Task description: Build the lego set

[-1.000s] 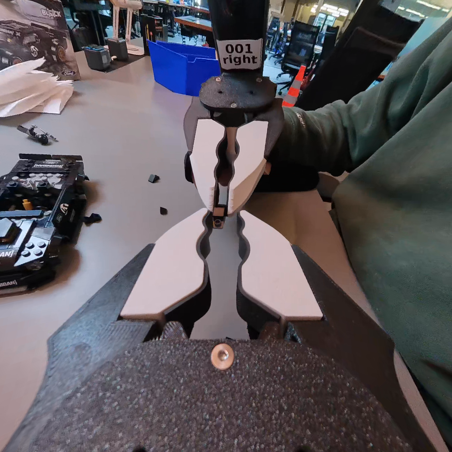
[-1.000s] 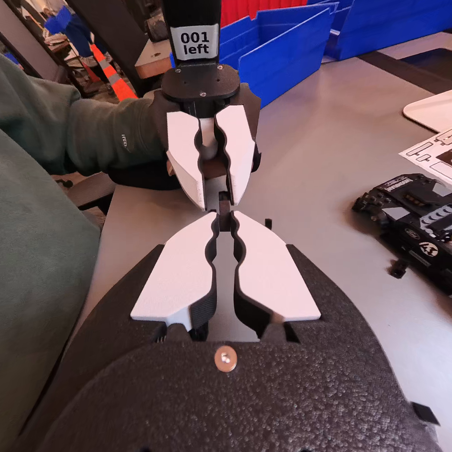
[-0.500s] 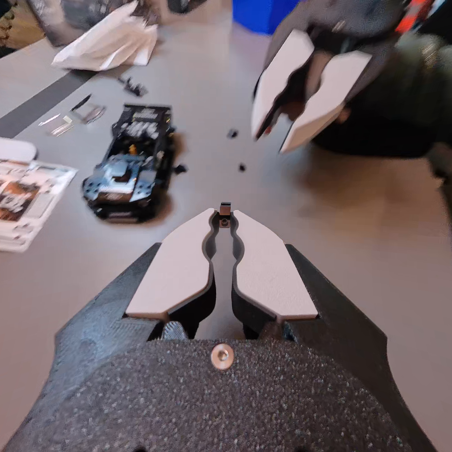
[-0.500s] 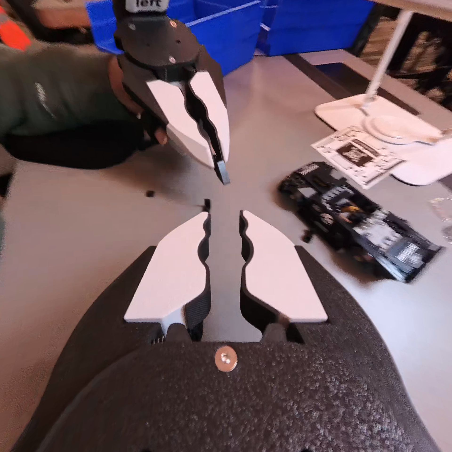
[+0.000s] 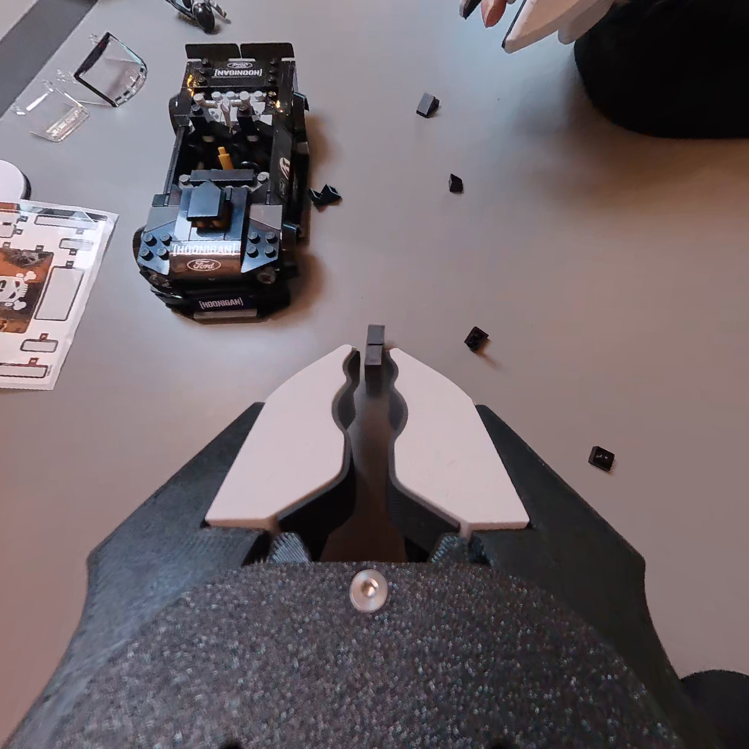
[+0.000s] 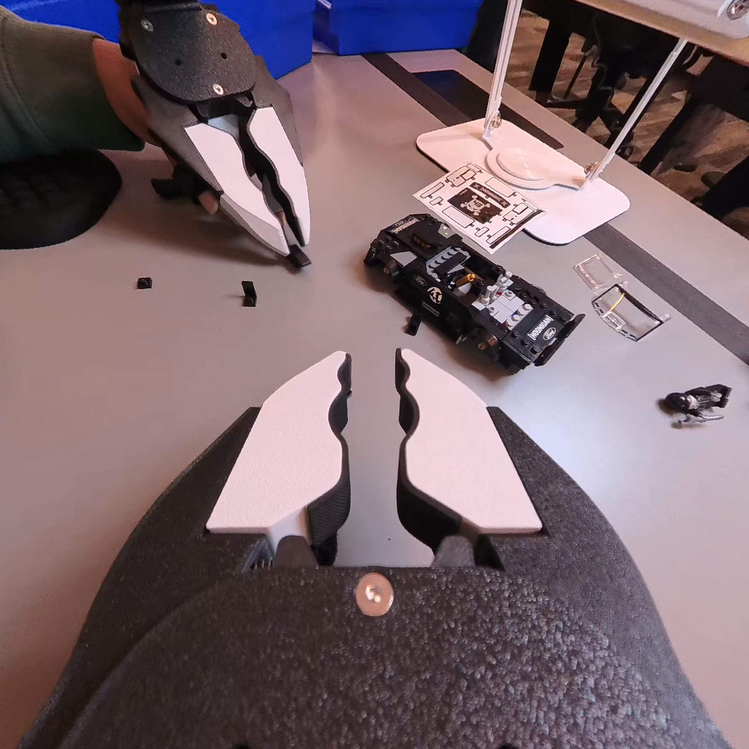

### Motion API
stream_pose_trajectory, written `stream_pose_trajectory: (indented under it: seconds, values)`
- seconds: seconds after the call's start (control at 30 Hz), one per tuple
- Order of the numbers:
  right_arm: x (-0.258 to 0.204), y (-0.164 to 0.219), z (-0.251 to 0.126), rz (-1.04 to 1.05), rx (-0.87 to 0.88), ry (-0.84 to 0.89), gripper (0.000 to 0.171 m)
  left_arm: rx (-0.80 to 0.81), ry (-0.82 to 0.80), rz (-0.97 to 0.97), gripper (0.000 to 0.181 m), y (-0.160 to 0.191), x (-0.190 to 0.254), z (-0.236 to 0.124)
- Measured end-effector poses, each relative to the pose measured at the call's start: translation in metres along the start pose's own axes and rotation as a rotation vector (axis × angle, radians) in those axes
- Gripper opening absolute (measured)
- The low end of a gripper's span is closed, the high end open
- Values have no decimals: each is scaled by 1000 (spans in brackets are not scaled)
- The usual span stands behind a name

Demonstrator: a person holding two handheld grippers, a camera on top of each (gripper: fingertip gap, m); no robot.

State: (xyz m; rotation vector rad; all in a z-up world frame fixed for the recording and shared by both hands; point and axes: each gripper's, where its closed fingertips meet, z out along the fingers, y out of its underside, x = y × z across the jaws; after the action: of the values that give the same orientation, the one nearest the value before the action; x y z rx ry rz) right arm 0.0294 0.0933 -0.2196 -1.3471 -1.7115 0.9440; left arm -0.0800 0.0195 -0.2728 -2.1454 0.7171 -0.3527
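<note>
Clamped jaws on the left gripper (image 5: 373,352) pinch a small black brick (image 5: 374,349) between the white fingertips (image 5: 344,356), with the brick's end poking out past them; the right wrist view shows the same gripper at about 10 o'clock, tips angled down close over the grey table (image 5: 527,263), the brick (image 6: 299,256) jutting from the tips. The right gripper (image 6: 372,354) hangs with its jaws parted and nothing between them, bare table showing through the gap. From the left wrist view the half-built black lego car (image 5: 227,190) sits on the table at about 11 o'clock of the held brick, nose toward the camera, roof off so the studs and a yellow piece inside show. Loose black pieces lie scattered to the right of the car: a pair (image 5: 324,195) just beside its flank, a slope piece (image 5: 427,104) at 1 o'clock, a smaller one (image 5: 455,183) nearer, one (image 5: 476,338) at 3 o'clock of the held brick, and another (image 5: 601,458) at 4 o'clock. A sticker sheet (image 5: 44,292) lies at 9 o'clock, and two clear windscreen pieces (image 5: 109,71) rest at 11 o'clock beyond the car. In the right wrist view a white lamp base (image 6: 567,202) stands at 1 o'clock behind the sheet, and a small dark sub-assembly (image 6: 695,403) lies at 3 o'clock, well apart from the car.
</note>
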Motion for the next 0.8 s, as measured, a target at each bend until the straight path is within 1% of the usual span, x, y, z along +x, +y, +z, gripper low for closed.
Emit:
stream_pose_trajectory:
  seconds: [0.07,0.1,0.2,0.27,0.33,0.37,0.5,0.63,0.8]
  values:
    - [1,1,1,4,-2,4,21,4,-1,4,14,0,0,0]
    - [1,1,1,8,0,8,21,9,-4,3,17,-1,1,-1]
    - [8,-3,-3,28,23,38,21,49,-52,4,25,-10,-2,-9]
    - [15,-4,-7,47,36,57,21,99,-64,32,25,-21,5,-17]
    - [23,-2,-12,60,38,84,21,128,-30,51,23,-27,22,-21]
    - [27,0,-14,62,33,101,21,116,-10,52,22,-26,30,-19]
    - [46,16,-23,46,-37,183,21,-12,13,90,22,-9,52,-3]
    - [50,45,-25,68,-176,166,21,-34,37,95,22,-9,60,7]
    - [40,61,-14,71,-258,102,21,-47,10,108,11,-12,57,11]
